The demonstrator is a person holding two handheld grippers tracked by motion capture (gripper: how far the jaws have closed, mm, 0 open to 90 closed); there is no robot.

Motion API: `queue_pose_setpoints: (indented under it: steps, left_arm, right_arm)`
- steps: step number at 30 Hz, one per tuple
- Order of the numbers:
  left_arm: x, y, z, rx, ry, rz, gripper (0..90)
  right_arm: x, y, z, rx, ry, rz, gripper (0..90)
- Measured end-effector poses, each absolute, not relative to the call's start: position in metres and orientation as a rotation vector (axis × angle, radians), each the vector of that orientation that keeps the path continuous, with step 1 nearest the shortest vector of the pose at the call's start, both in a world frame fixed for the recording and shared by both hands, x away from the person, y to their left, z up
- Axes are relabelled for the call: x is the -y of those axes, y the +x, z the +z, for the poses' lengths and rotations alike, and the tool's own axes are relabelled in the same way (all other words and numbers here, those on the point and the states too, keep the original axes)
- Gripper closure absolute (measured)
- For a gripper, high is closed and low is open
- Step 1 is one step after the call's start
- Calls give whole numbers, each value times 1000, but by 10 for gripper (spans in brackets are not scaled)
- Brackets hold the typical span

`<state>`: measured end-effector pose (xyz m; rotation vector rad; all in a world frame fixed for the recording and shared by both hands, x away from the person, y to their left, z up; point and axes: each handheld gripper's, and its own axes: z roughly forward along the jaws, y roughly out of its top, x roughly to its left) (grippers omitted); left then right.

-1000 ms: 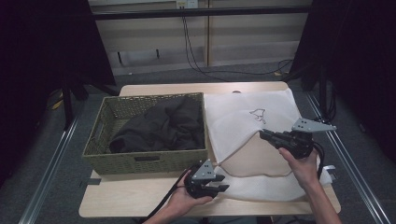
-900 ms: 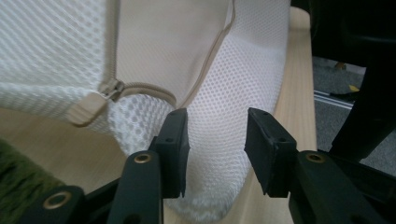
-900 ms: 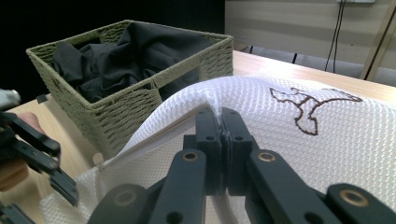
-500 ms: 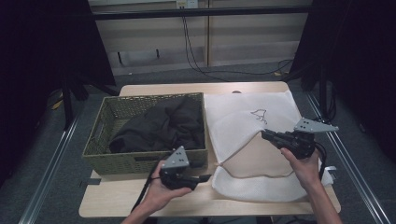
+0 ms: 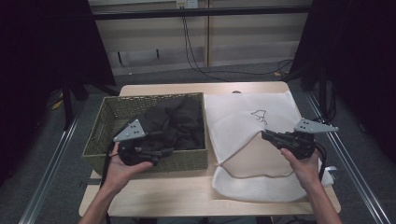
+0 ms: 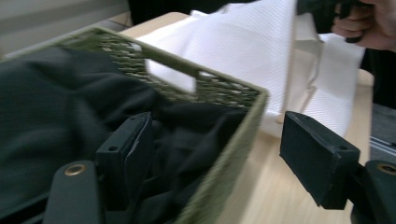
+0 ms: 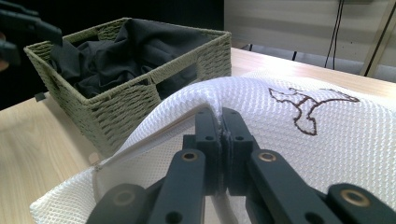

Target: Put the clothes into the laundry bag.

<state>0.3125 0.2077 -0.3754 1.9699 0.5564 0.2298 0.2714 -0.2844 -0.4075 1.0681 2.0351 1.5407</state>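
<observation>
Right gripper (image 7: 222, 154) pinching white mesh bag (image 7: 299, 140) (dark squiggle emblem (image 7: 308, 105), no readable writing), left gripper (image 6: 215, 158) opening, empty.

The table (image 5: 187, 196) is lit evenly from above in the high view, while the surroundings are left nearly black. The white mesh bag (image 5: 247, 140) is rendered bright, perhaps slightly overexposed. The left gripper view is smeared by motion blur, and the basket (image 6: 224, 93) is softened. The right gripper view is kept sharp.
</observation>
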Motion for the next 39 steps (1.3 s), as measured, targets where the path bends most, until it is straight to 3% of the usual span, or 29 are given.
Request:
queue_pose_setpoints:
  steps: [7, 16, 23, 25, 39]
  left_arm:
    - [-246, 341, -365, -645, 1996, 309, 229]
    - [-270, 374, -375, -787, 2058, 378, 133]
    - [-273, 399, -387, -804, 2128, 299, 64]
    - [-275, 407, -392, -807, 2134, 244, 62]
    - [-270, 431, -413, -781, 2255, 181, 35]
  right_arm:
    - [283, 272, -410, -2048, 1075, 1531, 871]
    - [284, 273, -409, -2042, 1076, 1518, 870]
    - [282, 274, -411, -2057, 1076, 1497, 870]
    - [282, 274, -411, -2058, 1079, 1495, 870]
    - [281, 278, -417, -2080, 1087, 1456, 869]
